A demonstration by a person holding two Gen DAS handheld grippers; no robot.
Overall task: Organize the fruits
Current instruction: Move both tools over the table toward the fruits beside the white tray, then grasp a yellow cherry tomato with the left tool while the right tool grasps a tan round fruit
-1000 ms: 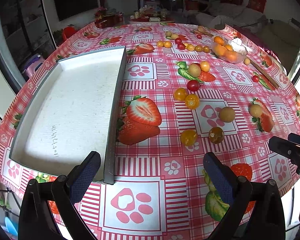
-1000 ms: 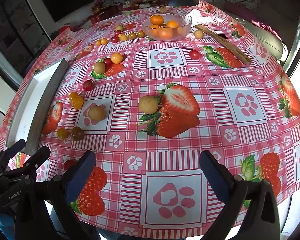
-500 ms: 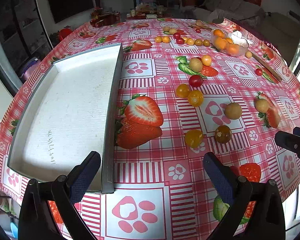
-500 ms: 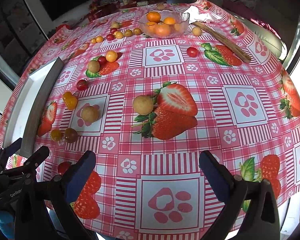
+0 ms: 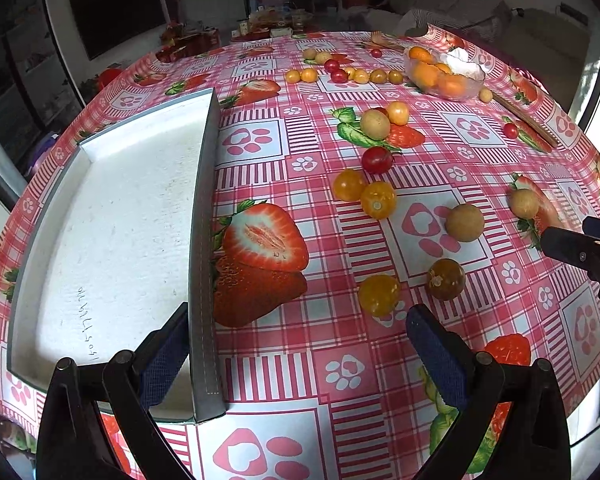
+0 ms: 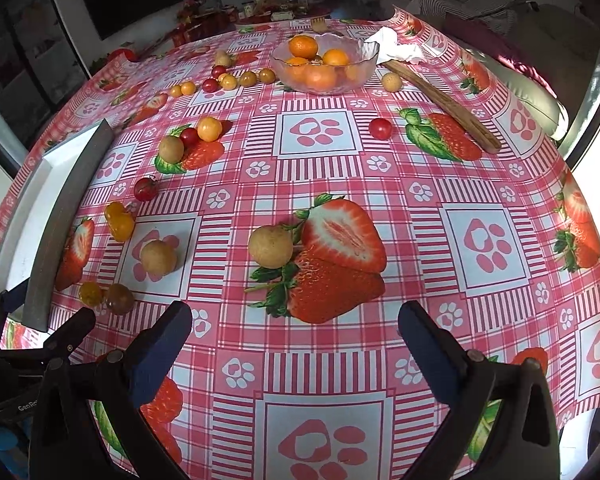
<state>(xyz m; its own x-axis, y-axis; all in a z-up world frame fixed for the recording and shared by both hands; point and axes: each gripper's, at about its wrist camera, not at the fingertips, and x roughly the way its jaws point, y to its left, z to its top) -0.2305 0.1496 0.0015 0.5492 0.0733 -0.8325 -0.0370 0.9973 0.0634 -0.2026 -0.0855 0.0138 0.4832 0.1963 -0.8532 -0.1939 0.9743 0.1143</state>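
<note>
Left gripper (image 5: 296, 344) now nearer the tray (image 5: 112, 216) wall and yellow tomato (image 5: 379, 294), fingers spread, right gripper (image 6: 294, 340) spread above tablecloth (image 6: 380, 184)

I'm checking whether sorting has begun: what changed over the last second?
Both grippers, left gripper and right gripper, eased forward over the table, so the yellow tomato and tan fruit sit nearer their fingers. Nothing was grasped or released. Jaws stayed open; fruits and white tray stayed put.
</note>
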